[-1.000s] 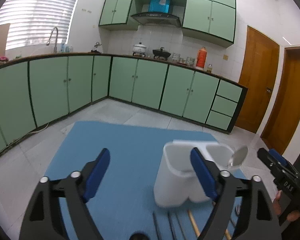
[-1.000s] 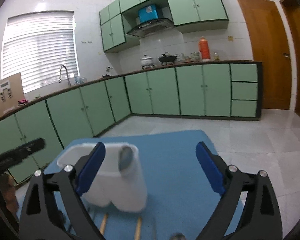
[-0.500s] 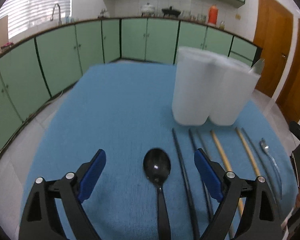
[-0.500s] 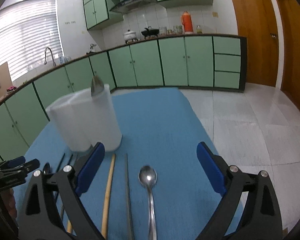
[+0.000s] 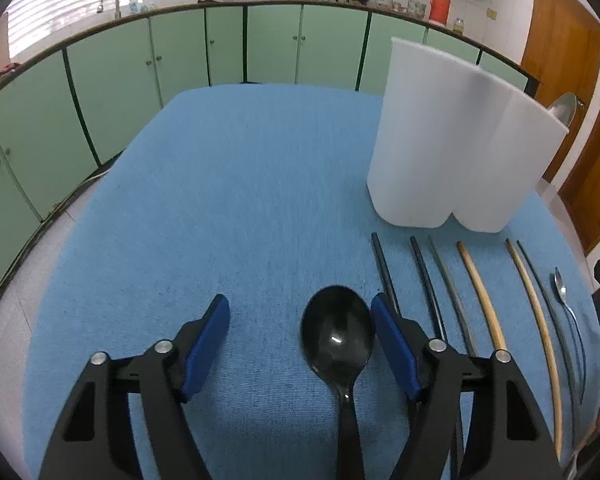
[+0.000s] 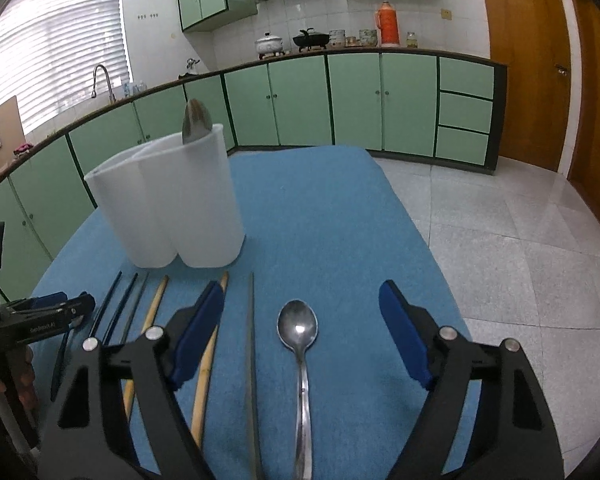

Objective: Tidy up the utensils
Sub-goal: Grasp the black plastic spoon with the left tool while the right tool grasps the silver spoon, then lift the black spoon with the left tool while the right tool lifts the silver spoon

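Observation:
A black spoon (image 5: 336,340) lies on the blue cloth (image 5: 220,200) between the fingers of my left gripper (image 5: 300,320), its bowl close to the right pad without touching; the jaws are closing. A metal spoon (image 6: 298,328) lies between the fingers of my right gripper (image 6: 302,308), whose jaws are also closing, with a grey chopstick (image 6: 252,340) inside the gap too. Neither gripper holds anything. Behind the row stands a white two-part holder (image 5: 452,140) (image 6: 168,208) with another metal spoon (image 6: 196,124) upright in it.
Black chopsticks (image 5: 384,268), a grey one (image 5: 448,284) and wooden ones (image 5: 480,292) (image 6: 208,352) lie side by side in front of the holder. The left gripper shows at the left of the right wrist view (image 6: 48,312). Green cabinets and tiled floor surround the table.
Both grippers sank and tipped down toward the cloth, bringing the row of utensils into view. Each pair of jaws has narrowed around a spoon.

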`<action>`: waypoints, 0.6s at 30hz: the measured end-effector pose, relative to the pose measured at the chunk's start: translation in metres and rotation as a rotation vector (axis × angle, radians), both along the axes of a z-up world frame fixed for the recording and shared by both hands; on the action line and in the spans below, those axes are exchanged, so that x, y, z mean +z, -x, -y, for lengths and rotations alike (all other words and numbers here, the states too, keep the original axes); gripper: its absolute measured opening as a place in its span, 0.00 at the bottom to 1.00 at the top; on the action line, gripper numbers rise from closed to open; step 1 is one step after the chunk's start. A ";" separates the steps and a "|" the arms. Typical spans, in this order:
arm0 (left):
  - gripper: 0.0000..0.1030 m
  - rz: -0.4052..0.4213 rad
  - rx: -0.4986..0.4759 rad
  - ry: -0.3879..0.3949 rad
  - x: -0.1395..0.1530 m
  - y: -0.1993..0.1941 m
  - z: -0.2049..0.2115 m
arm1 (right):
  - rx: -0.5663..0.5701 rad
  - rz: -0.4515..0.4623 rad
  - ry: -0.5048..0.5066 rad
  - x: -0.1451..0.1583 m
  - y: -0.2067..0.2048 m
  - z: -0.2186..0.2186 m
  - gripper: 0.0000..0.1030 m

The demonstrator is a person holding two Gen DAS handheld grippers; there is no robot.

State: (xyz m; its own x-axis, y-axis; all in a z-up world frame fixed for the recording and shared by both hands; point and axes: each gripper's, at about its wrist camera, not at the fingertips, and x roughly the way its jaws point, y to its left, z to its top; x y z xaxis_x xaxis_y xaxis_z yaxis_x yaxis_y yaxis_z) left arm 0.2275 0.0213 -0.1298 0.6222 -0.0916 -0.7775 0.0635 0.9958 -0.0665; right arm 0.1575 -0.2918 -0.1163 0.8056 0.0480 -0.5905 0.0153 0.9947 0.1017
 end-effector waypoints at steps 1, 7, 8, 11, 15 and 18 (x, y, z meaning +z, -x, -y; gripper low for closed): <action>0.69 0.001 -0.001 0.000 0.001 -0.001 0.001 | 0.000 -0.006 0.003 -0.001 -0.001 0.000 0.73; 0.47 0.004 -0.010 -0.010 0.003 0.002 0.004 | 0.006 -0.077 0.031 -0.007 -0.012 -0.002 0.67; 0.41 0.005 -0.013 -0.012 0.003 0.003 0.004 | 0.007 -0.089 0.035 -0.008 -0.012 -0.001 0.66; 0.34 0.008 -0.022 -0.009 0.005 0.007 0.006 | 0.014 -0.125 0.042 -0.013 -0.016 0.000 0.60; 0.33 0.010 -0.028 0.010 0.007 0.010 0.007 | 0.023 -0.151 0.047 -0.018 -0.018 0.001 0.55; 0.33 0.013 -0.034 0.014 0.008 0.013 0.008 | 0.040 -0.169 0.050 -0.021 -0.021 0.000 0.52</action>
